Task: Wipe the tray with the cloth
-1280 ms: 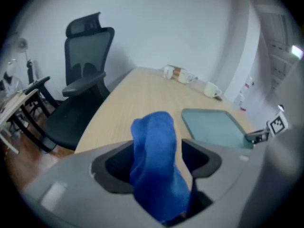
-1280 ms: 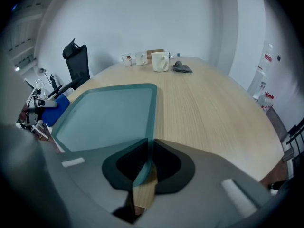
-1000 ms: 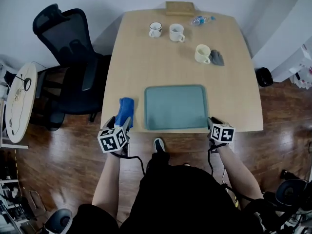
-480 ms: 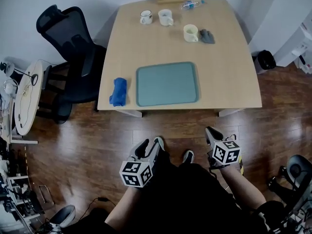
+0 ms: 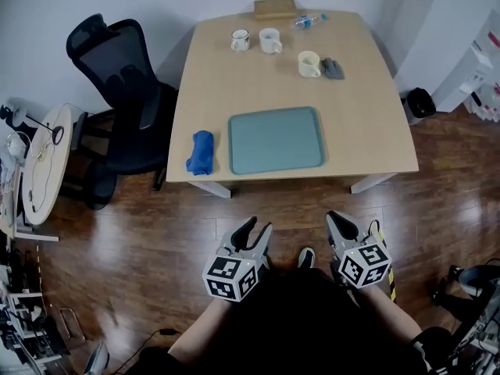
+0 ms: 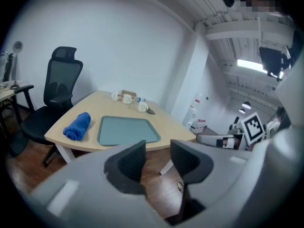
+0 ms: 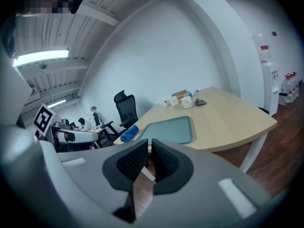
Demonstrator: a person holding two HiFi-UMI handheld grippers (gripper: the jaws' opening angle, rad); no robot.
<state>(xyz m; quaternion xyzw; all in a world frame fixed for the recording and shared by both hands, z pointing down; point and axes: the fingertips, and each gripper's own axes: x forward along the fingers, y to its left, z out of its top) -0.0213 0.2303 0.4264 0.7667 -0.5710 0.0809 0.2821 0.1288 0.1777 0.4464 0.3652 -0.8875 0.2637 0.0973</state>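
The teal tray [image 5: 276, 140] lies flat near the front edge of the wooden table [image 5: 367, 123]. A rolled blue cloth [image 5: 200, 151] rests just left of it, untouched. Both grippers hang over the floor, well short of the table, close to the person's body. My left gripper [image 5: 251, 233] has just been closing; its jaws stand half apart with nothing between them [image 6: 156, 151]. My right gripper [image 5: 340, 223] has also been closing, and only a thin slit shows between its empty pads [image 7: 148, 148]. Ahead of both grippers, the tray [image 6: 127, 129] [image 7: 171, 129] and the cloth [image 6: 78, 126] [image 7: 129, 133] are in sight.
At the table's far end stand two mugs [image 5: 241, 40] [image 5: 269, 40], a third mug [image 5: 309, 63] beside a grey rag [image 5: 333, 68], a bottle [image 5: 306, 20] and a wooden box [image 5: 274, 8]. A black office chair [image 5: 117, 76] stands left of the table, a round side table [image 5: 39, 162] further left.
Both grippers have pulled back from the table's front edge to over the floor near the body. The left one has left the cloth's side. Both pairs of jaws have narrowed.
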